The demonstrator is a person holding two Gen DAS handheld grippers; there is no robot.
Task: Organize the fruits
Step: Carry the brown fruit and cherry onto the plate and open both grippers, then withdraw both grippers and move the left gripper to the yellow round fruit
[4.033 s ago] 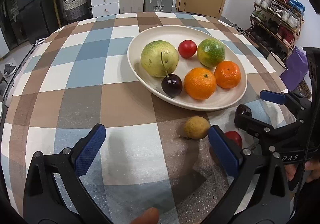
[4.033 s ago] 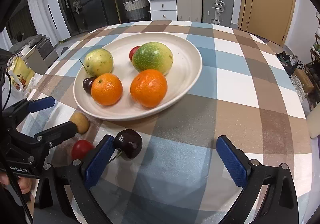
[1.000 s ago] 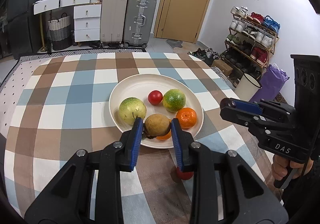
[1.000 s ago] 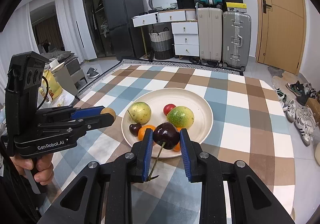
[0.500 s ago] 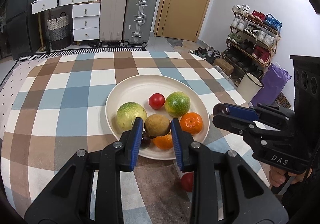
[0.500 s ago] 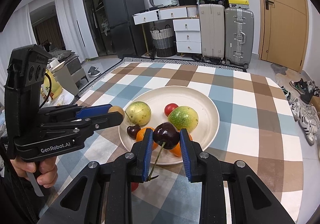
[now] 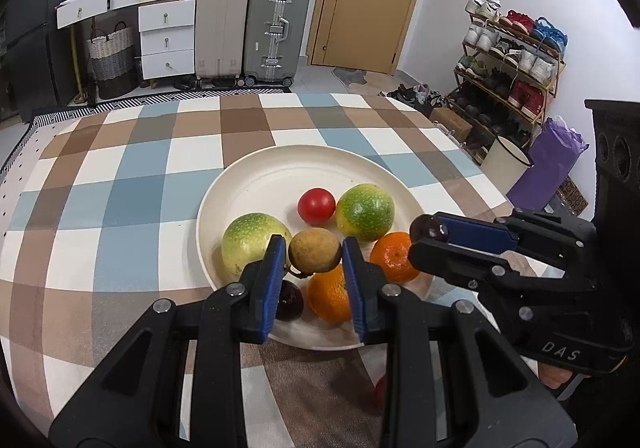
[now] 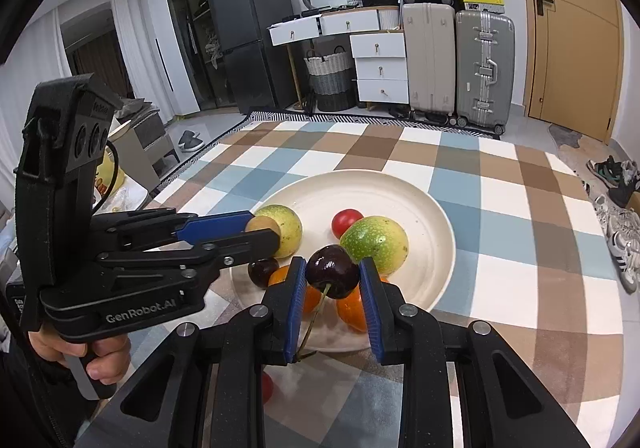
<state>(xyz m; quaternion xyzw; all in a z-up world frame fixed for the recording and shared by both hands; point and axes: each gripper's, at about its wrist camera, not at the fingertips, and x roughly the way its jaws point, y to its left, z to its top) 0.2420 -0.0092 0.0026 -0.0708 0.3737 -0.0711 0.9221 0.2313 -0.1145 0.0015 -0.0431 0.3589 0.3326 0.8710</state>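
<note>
A cream plate point(image 7: 276, 172) on the checked table holds two green-yellow fruits point(image 7: 250, 236), a red tomato point(image 7: 316, 205), two oranges point(image 7: 394, 256) and a dark cherry point(image 7: 289, 301). My left gripper point(image 7: 315, 254) is shut on a small brown fruit point(image 7: 315, 250) above the plate's near side. My right gripper point(image 8: 332, 275) is shut on a dark cherry point(image 8: 332, 274) with its stem hanging down, also over the plate's near rim point(image 8: 444, 232). Each gripper shows in the other's view, the left gripper point(image 8: 264, 228) and the right gripper point(image 7: 430, 230). A small red fruit point(image 8: 267, 387) lies on the cloth below the grippers.
The table point(image 7: 120, 184) has a blue, brown and white checked cloth. A hand point(image 8: 92, 356) grips the left tool's handle. Suitcases point(image 7: 276, 28), drawers and a basket stand behind the table; a shoe rack point(image 7: 516, 52) and a purple bag point(image 7: 556, 164) are at the right.
Both grippers have moved forward and down towards the plate, each still shut on its fruit. The plate and its fruit now look larger and closer.
</note>
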